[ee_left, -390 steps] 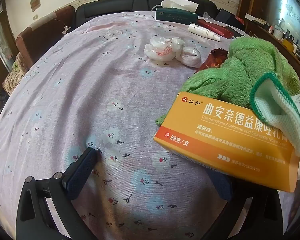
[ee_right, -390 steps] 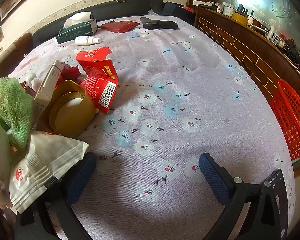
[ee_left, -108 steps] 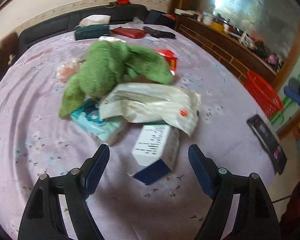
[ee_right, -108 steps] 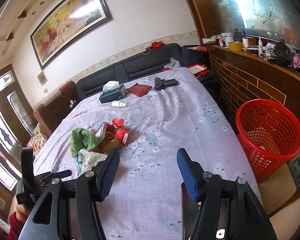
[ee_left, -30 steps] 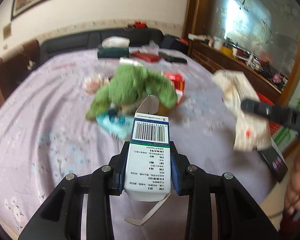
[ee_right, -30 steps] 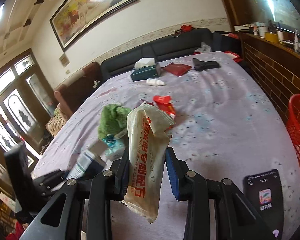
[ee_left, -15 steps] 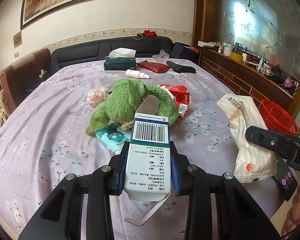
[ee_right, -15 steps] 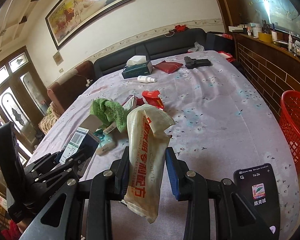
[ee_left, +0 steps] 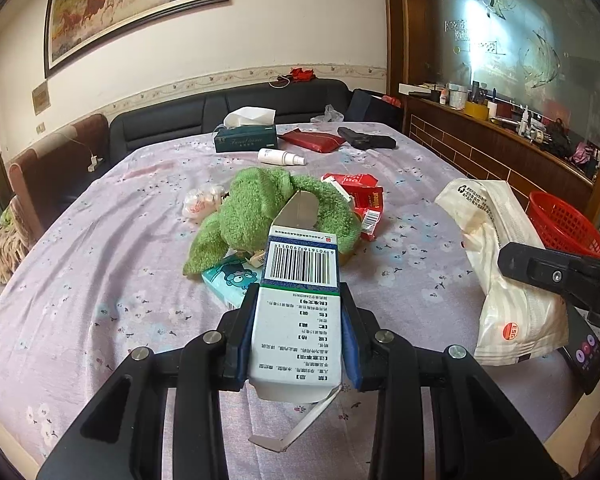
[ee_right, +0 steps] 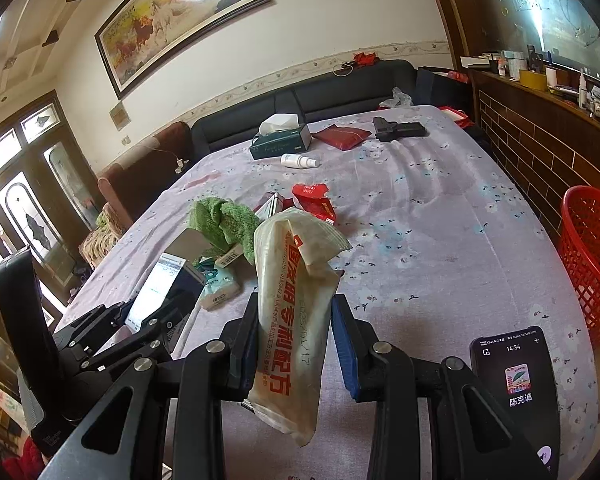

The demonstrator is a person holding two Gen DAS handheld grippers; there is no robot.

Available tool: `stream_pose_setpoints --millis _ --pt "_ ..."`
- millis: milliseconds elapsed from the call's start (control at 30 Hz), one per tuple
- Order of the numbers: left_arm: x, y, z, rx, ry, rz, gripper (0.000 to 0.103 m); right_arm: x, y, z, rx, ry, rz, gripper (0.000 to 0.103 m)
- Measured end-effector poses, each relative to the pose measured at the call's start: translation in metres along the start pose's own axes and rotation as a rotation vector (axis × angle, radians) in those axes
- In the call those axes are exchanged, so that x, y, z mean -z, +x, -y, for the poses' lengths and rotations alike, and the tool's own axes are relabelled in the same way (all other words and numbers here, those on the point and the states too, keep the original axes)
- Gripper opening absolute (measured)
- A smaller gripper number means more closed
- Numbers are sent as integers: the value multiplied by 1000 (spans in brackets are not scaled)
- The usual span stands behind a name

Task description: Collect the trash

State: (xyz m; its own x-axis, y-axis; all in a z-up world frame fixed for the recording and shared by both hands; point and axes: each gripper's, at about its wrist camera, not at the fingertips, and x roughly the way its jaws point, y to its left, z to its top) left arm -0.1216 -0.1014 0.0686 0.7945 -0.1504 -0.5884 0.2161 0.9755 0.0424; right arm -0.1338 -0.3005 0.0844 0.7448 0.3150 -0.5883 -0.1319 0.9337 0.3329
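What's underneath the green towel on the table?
A teal tissue pack pokes out from under the green towel, beside the red torn packet. Anything else beneath is covered.

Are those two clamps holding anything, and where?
Left gripper pinches a medicine box by its long sides; right gripper squeezes a crumpled wrapper around its middle.

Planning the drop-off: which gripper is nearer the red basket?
Right. The right gripper, holding the wrapper, sits beside the red basket; the left gripper is farther across the table.
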Motion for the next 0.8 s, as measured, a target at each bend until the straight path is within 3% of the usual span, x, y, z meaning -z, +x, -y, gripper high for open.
stream_pose_setpoints --millis 800 --pt "2 4 13 -8 41 -2 34 0 1 9 1 20 -18 36"
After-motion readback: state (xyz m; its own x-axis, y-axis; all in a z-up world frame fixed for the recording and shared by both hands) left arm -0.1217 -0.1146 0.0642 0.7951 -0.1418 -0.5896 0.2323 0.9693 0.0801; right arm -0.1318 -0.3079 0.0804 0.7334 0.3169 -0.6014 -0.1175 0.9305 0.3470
